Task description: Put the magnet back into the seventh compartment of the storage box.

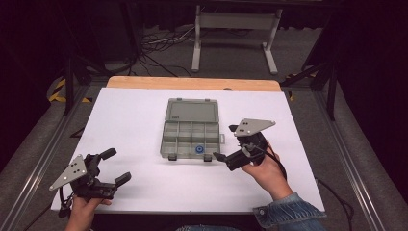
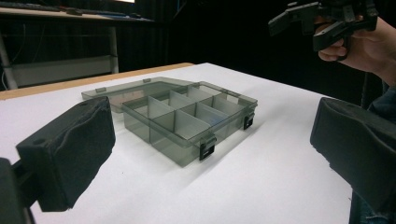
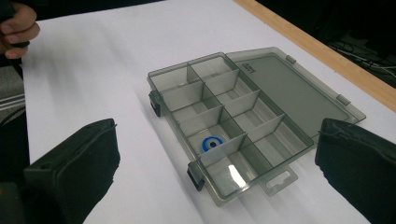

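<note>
High view is showing my right tool released and empty beside the open smoky-grey plastic compartment box mid-worktop, small blue ring sitting inside. Left tool is idling open; closing the lid looks next.

Left gripper low near the table's front-left corner, jaws spread wide, right gripper raised, jaws wide apart, nothing between them.
</note>
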`<state>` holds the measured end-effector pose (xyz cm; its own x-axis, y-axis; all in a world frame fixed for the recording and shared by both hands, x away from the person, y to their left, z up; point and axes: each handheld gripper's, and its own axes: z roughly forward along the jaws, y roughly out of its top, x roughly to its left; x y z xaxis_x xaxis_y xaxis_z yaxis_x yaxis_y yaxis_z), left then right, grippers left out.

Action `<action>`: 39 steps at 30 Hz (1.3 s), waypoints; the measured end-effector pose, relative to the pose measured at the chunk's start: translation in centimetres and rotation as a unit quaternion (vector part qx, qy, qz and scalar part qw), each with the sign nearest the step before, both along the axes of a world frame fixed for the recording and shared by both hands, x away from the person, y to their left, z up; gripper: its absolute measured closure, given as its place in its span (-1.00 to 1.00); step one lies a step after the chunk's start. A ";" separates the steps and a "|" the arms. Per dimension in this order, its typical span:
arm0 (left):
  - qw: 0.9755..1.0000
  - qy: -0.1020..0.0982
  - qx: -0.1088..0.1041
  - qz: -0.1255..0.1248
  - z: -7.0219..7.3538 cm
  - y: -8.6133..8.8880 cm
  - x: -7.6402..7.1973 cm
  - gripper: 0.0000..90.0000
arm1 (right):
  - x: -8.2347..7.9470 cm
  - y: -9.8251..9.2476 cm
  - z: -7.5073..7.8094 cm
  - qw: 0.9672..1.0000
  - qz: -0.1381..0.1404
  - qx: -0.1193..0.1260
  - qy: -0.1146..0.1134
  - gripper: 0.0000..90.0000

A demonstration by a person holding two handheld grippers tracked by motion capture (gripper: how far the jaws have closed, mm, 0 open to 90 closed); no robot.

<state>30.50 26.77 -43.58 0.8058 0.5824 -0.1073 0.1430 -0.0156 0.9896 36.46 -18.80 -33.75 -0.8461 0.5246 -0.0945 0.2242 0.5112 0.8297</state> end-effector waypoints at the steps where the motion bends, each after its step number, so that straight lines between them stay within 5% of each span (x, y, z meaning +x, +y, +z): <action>1: 1.000 0.000 0.000 0.000 0.0 0.0 0.0 -0.98 | -0.2 -0.3 -0.1 1.000 -0.002 0.004 -0.001 -1.00; 9: 1.000 -0.003 0.000 -0.001 0.1 0.1 0.0 -0.98 | -1.6 -2.8 -1.5 0.999 -0.008 0.050 -0.021 -1.00; 24: 1.000 -0.002 -0.002 -0.001 0.0 0.0 0.0 -0.98 | -3.3 -6.6 -5.5 0.988 -0.042 0.127 -0.077 -1.00; 29: 1.000 -0.001 0.000 -0.002 0.0 0.0 0.0 -0.98 | -3.5 -7.5 -6.9 0.988 -0.041 0.134 -0.069 -1.00; 39: 1.000 -0.001 -0.001 -0.003 0.1 -0.1 0.0 -0.98 | -4.1 -8.7 -8.9 0.982 -0.064 0.159 -0.085 -0.99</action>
<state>30.47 26.70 -43.52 0.8100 0.5767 -0.1068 0.1409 -0.0145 0.9899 32.39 -27.45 -42.63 -0.7575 0.6515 -0.0418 0.1152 0.1964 0.9737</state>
